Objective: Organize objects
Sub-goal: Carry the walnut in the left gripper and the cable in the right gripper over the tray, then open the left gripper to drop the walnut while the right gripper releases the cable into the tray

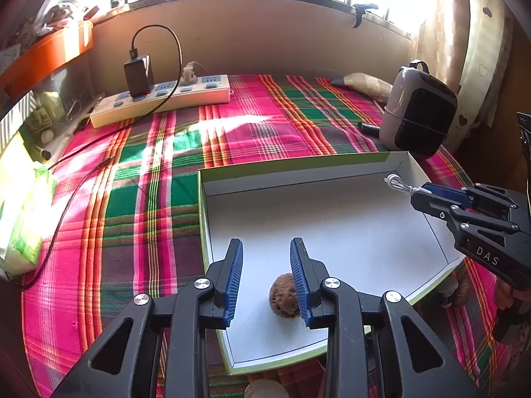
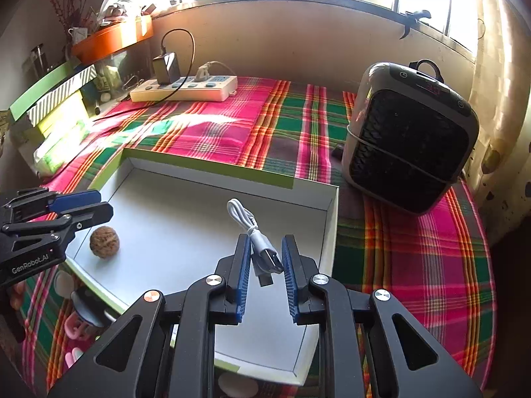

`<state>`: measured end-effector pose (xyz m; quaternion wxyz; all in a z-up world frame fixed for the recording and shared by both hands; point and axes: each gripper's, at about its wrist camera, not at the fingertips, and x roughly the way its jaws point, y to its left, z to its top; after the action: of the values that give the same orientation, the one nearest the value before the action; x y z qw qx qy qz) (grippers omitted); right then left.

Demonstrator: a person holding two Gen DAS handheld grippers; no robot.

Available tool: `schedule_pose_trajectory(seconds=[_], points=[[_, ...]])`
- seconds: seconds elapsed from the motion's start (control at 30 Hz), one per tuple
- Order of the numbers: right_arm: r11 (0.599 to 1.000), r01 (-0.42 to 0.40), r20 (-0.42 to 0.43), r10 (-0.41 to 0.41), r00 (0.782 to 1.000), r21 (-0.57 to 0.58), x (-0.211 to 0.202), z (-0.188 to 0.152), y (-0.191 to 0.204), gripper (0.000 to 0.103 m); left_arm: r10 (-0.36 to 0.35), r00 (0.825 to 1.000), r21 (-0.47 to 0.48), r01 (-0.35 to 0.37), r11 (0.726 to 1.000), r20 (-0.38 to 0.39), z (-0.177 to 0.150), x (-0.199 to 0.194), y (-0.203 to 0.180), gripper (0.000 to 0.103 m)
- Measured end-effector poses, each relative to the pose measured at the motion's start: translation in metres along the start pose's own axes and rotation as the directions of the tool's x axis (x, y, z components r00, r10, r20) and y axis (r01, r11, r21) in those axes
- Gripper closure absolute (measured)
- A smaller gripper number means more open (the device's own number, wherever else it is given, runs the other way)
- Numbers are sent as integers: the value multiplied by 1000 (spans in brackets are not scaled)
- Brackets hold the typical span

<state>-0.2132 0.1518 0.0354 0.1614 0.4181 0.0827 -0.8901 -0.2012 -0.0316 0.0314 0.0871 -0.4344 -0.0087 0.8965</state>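
Note:
A shallow white box with green sides (image 1: pixel 332 161) (image 2: pixel 212 172) lies on the plaid cloth. A brown walnut (image 1: pixel 284 295) (image 2: pixel 104 242) rests on the box floor near its front left. My left gripper (image 1: pixel 267 265) is open above the box, the walnut loose beside its right finger. In the right wrist view the left gripper (image 2: pixel 89 204) hangs just left of the walnut. A coiled white USB cable (image 2: pixel 254 232) (image 1: pixel 400 184) sits between the fingers of my right gripper (image 2: pixel 265 258) (image 1: pixel 419 195), over the box's right part. The jaws stand a little apart around the cable's plug.
A white power strip (image 1: pixel 159 99) (image 2: pixel 184 91) with a black charger stands at the back left. A grey and black heater (image 1: pixel 416 112) (image 2: pixel 410 136) stands at the back right. Green packets (image 1: pixel 20 219) lie at the left edge. Small pink and white items (image 2: pixel 74 328) lie in front of the box.

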Motion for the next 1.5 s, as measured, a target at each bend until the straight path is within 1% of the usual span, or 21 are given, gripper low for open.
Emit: schedule_pose_trajectory(seconds=[0.23, 0.57, 1.17, 1.2, 1.3, 1.33, 1.37, 1.5], points=[[1000, 31, -16, -31, 999, -1, 16, 10, -6, 83, 8, 1000, -1, -8, 1000, -10, 3, 7, 2, 75], [998, 58, -34, -58, 998, -19, 31, 13, -4, 83, 0, 1000, -12, 0, 1000, -25, 3, 13, 3, 75], [998, 60, -41, -60, 997, -8, 38, 13, -6, 82, 6, 1000, -4, -6, 1000, -25, 3, 14, 2, 75], [998, 61, -40, -61, 997, -6, 38, 13, -6, 82, 6, 1000, -4, -6, 1000, -25, 3, 14, 2, 75], [998, 60, -36, -60, 998, -1, 37, 13, -7, 75, 2, 1000, -6, -2, 1000, -25, 3, 14, 3, 74], [998, 63, -33, -63, 998, -1, 36, 13, -7, 70, 2, 1000, -6, -2, 1000, -25, 3, 14, 3, 73], [998, 64, -30, -64, 998, 1, 35, 13, -6, 68, 0, 1000, -6, 0, 1000, -24, 3, 13, 3, 73], [998, 63, -20, -63, 998, 2, 31, 13, -4, 66, 1, 1000, -4, -1, 1000, -12, 1, 7, 2, 70]])
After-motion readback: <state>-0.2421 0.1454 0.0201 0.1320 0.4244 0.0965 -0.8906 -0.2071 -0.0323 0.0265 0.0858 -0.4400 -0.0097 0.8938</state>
